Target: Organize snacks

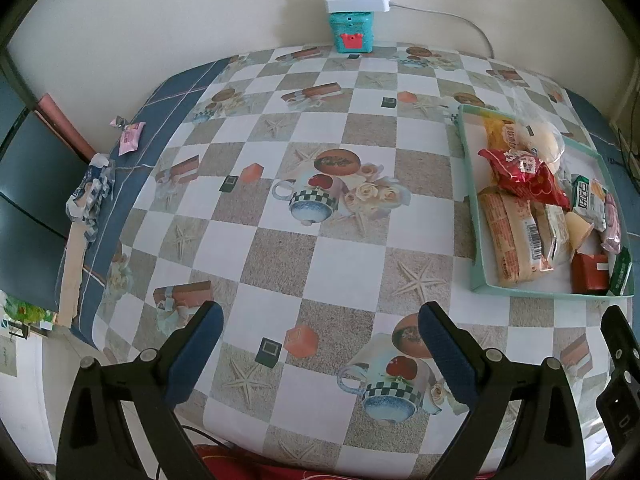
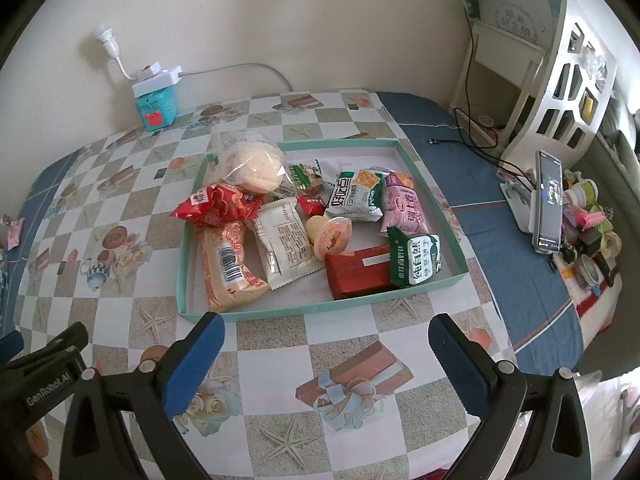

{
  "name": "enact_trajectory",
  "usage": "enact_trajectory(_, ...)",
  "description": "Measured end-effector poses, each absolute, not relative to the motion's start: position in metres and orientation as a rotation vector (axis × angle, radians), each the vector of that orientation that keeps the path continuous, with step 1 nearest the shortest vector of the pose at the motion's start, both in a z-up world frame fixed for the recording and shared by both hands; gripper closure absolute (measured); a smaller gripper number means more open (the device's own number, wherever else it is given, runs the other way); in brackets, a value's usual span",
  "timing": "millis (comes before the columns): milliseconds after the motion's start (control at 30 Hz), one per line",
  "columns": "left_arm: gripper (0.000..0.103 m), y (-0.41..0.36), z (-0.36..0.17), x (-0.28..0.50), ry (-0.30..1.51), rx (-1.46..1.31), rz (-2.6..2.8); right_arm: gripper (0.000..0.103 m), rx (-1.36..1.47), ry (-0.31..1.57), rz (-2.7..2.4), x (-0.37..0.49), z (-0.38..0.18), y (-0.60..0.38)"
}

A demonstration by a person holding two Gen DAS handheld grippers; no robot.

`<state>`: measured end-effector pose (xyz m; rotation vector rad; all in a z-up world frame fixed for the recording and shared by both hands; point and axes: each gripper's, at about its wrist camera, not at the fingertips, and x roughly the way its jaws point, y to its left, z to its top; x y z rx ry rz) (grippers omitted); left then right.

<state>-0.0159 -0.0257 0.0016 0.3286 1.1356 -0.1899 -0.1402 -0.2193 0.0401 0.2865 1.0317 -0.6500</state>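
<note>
One pink snack packet (image 1: 131, 138) lies alone at the far left edge of the table (image 1: 312, 248), on the blue border of the cloth. Next, the left gripper (image 1: 320, 332) hovers over the checked cloth, fingers spread wide and holding nothing. Just beside it, the right gripper (image 2: 326, 340) is likewise wide apart and empty, near the front wall of the green tray (image 2: 320, 306), which holds the heaped snacks (image 2: 288, 246).

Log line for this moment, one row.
left gripper open, empty | right gripper open, empty | snacks in teal tray | pink packet outside, table edge
</note>
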Motion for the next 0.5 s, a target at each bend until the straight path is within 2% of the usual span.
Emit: enact_trajectory(500, 0.005, -0.0233, 0.0019, -0.0146, 1.137, 0.326, -0.191, 0.0, 0.287, 1.033, -0.65, -0.1397, 0.0396, -0.2188)
